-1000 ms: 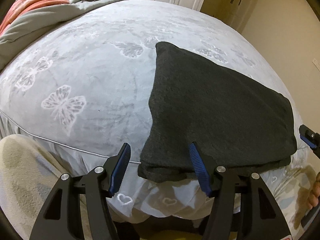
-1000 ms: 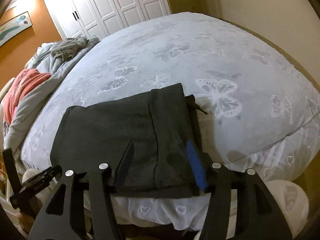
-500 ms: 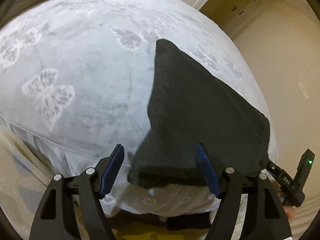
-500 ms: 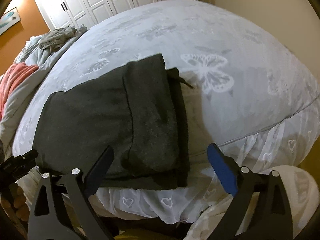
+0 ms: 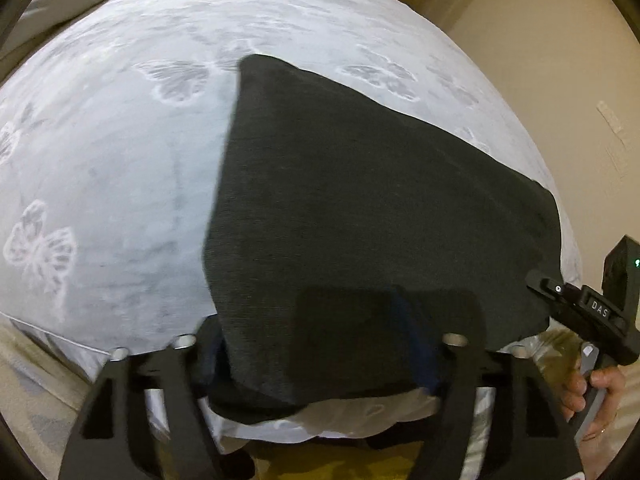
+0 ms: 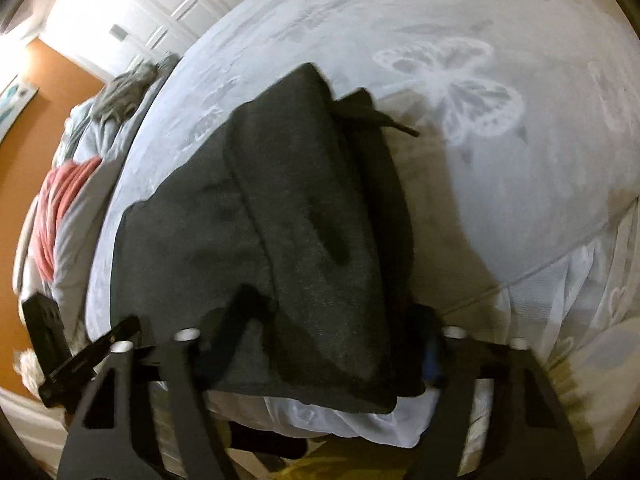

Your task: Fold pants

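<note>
1. Pants (image 5: pixel 360 220): dark charcoal knit, folded to a thick wedge at the bed's (image 5: pixel 120 200) near edge, hem overhanging.
2. Left gripper (image 5: pixel 316 344) and right gripper (image 6: pixel 320 340): jaws just narrowed around that folded near edge; fingers buried in cloth, pad contact unclear.
3. Bedcover: plush grey, butterfly print; blurry.

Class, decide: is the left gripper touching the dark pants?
Touching. In the left wrist view, the left gripper straddles the near edge of the dark pants; cloth drapes over both fingers.
</note>
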{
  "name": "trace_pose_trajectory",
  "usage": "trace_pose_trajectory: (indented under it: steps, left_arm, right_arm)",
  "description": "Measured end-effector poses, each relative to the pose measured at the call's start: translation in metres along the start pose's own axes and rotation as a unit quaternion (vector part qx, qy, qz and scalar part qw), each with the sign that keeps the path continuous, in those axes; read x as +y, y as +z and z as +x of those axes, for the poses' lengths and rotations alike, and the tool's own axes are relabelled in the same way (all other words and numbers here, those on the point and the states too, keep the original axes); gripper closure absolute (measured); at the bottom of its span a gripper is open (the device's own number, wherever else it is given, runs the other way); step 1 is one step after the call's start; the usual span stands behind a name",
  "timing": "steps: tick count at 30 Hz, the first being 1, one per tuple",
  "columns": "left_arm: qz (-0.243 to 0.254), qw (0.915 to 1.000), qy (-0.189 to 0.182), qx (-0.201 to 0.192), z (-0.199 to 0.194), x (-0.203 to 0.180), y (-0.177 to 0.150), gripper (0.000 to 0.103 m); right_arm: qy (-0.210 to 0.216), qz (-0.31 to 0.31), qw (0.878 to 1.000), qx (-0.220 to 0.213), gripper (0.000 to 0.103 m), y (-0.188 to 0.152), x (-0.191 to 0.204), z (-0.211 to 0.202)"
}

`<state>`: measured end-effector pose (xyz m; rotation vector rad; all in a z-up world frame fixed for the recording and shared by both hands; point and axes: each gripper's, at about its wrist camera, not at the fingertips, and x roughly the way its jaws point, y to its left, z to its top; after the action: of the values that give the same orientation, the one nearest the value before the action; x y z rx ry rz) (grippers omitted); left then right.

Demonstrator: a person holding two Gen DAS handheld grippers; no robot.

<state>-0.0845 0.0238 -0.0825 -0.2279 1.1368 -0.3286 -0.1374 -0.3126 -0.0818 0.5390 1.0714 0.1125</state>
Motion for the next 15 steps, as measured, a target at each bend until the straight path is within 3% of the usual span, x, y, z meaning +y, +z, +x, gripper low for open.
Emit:
trace_pose_trajectory:
  steps: [3, 7, 9, 15]
  left_arm:
    - [-0.002, 1.0000, -0.005, 0.001, 0.000, -0.004, 0.003, 0.061]
    - [-0.016, 0.9998, 0.003, 0.012, 0.000, 0.003, 0.008, 0.076]
    - [-0.018, 0.9998, 0.004, 0.012, -0.003, 0.004, 0.009, 0.088]
    - [-0.011, 0.9999, 0.002, -0.005, -0.018, -0.005, 0.005, 0.093]
  right_arm:
    - [0.003, -0.005, 1.000, -0.001, 0.061, -0.001, 0.006, -0.003]
    - [0.001, -0.007, 1.000, -0.004, 0.062, -0.001, 0.007, -0.003]
    - [0.001, -0.005, 1.000, -0.006, 0.062, -0.002, 0.008, -0.003]
    - [-0.006, -0.016, 1.000, -0.017, 0.071, -0.007, 0.011, -0.011]
